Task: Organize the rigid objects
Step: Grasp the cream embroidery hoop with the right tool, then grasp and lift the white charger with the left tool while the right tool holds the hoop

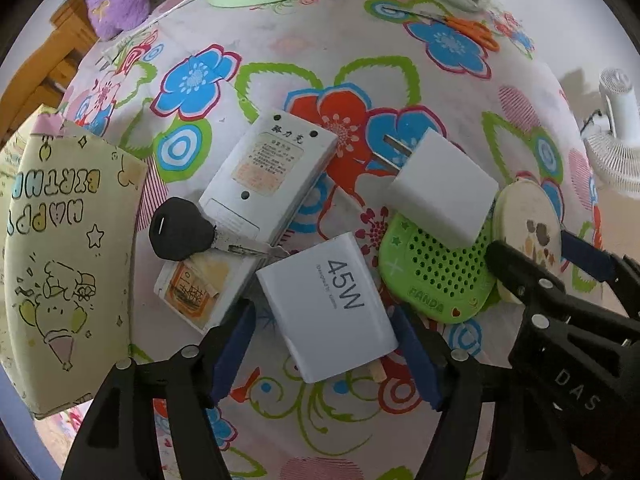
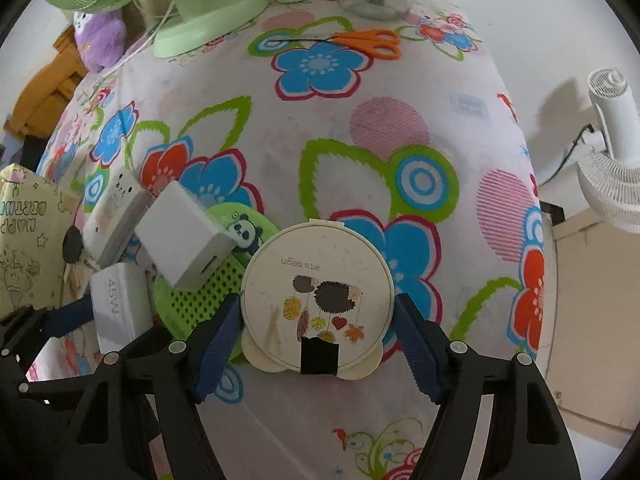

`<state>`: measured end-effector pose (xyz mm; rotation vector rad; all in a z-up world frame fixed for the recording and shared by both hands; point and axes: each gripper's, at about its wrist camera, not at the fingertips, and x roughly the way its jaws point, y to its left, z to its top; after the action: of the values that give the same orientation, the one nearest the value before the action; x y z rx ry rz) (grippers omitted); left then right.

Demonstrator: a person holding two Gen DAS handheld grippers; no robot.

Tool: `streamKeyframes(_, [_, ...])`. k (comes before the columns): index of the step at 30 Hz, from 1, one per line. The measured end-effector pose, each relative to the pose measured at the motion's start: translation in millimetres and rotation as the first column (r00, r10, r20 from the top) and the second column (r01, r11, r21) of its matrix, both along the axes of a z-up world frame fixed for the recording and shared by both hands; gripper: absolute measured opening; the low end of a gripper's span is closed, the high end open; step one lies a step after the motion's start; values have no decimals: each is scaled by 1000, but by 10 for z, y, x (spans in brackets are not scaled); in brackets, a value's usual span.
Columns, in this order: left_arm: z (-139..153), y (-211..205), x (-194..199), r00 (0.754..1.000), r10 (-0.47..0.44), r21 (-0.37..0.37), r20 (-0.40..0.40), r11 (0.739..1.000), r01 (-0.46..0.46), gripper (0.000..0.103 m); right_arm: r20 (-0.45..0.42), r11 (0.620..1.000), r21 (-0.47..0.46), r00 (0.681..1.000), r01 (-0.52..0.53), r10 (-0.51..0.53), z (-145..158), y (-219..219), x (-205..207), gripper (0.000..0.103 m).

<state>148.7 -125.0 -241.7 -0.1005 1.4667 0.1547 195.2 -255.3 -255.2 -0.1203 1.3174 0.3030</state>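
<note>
the left claw points down over a white rectangular charger printed "45w" in grey; its blue ribbed fingers stand on either side of the smooth plastic block with a small gap on the left side, so the claw is open around it rather than pinching. the charger lies flat on the desk, which wears a glossy floral cloth of blue, red and green blooms.

the right claw straddles a round cream compact whose lid reads "let's begin" above a drawing of hedgehogs and hanging leaves, with a black tape patch at its near edge. the left pad seems to touch the rim and the right pad sits just beside it; whether it truly grips i cannot tell.

just beside the compact lies a green perforated plastic case marked "panda", with a plain white plug adapter resting on it, metal prongs out. to the left, a white rectangular device with a printed chinese label leans over a small white box, and a black-headed key lies across them. at the far left stands a pale yellow carton lettered "happy birthday". orange-handled scissors lie far back.
</note>
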Motion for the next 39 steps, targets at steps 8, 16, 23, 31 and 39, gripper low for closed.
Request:
streamKeyframes(8, [91, -131, 26, 998, -44, 18, 34, 999, 43, 82, -9, 998, -5, 998, 56, -56, 49, -119, -16, 77])
streamKeyframes(16, [155, -115, 122, 996, -34, 9, 77, 999, 34, 64, 10, 997, -34, 998, 70, -69, 127, -185, 34, 77])
streamKeyframes(23, [186, -57, 158, 992, -83, 6, 94, 997, 83, 50, -8, 997, -33, 998, 64, -64, 120, -151, -9, 77])
streamKeyframes(31, [188, -32, 24, 991, -94, -20, 96, 995, 97, 49, -12, 998, -40, 999, 44, -45, 143, -79, -131, 77])
streamKeyframes(39, [236, 12, -257, 988, -109, -15, 109, 994, 111, 49, 2, 998, -48, 999, 38, -38, 202, -24, -308, 77])
